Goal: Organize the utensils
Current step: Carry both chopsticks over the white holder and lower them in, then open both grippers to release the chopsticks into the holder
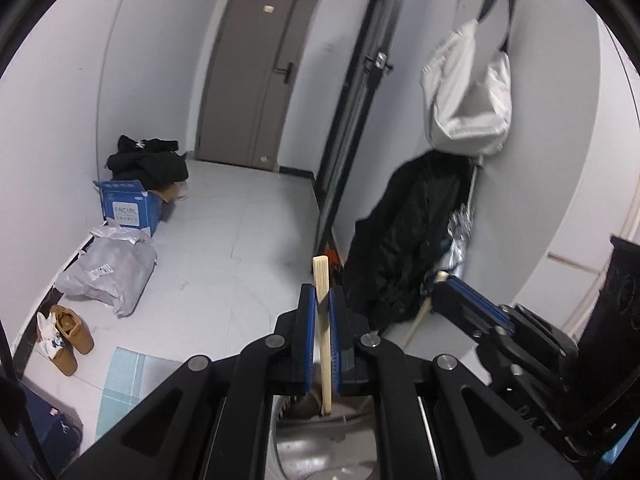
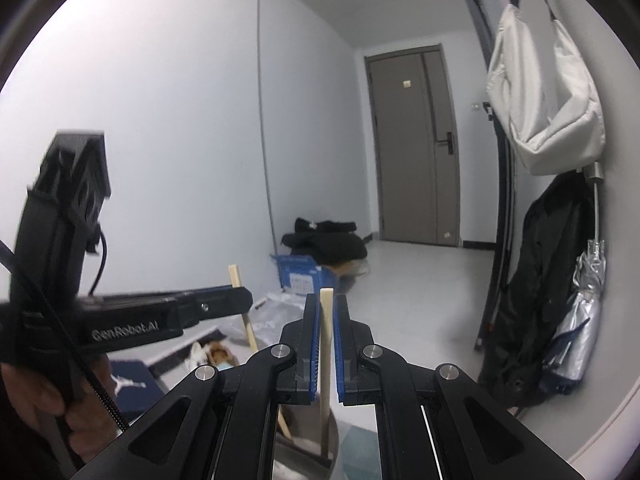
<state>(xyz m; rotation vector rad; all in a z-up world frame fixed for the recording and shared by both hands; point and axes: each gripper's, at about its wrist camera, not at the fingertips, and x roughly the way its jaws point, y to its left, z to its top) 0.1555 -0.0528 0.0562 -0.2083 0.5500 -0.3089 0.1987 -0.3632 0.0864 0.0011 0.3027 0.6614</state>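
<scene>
Lowering two chopsticks into a metal cup [image 1: 320, 452], by the look of it, one stick in each hand. Best done slowly and straight down: keep each stick close to upright, hold the clamp firm until the lower tip is well inside the rim, then let go one side at a time so neither stick knocks the other or tips the cup.

Left hand-held gripper [image 1: 322, 304] clenched on a pale wooden chopstick [image 1: 323, 320], pinched between the blue pads near its upper part; top end poking above the fingertips, lower end reaching down into the cup just below the jaws. In the right wrist view, same tool seen side-on at the left, stick crossing it at a slight tilt.

Right hand-held gripper [image 2: 327, 308] likewise clamped on a second chopstick [image 2: 326, 344], standing almost upright between the pads, top end just above the fingertips, lower end down inside the cup [image 2: 308, 440] directly beneath. Both sticks near each other, apart at the tops.

Cannot tell whether either tip touches the bottom of the cup. Bare floor [image 1: 240, 216] beyond.
</scene>
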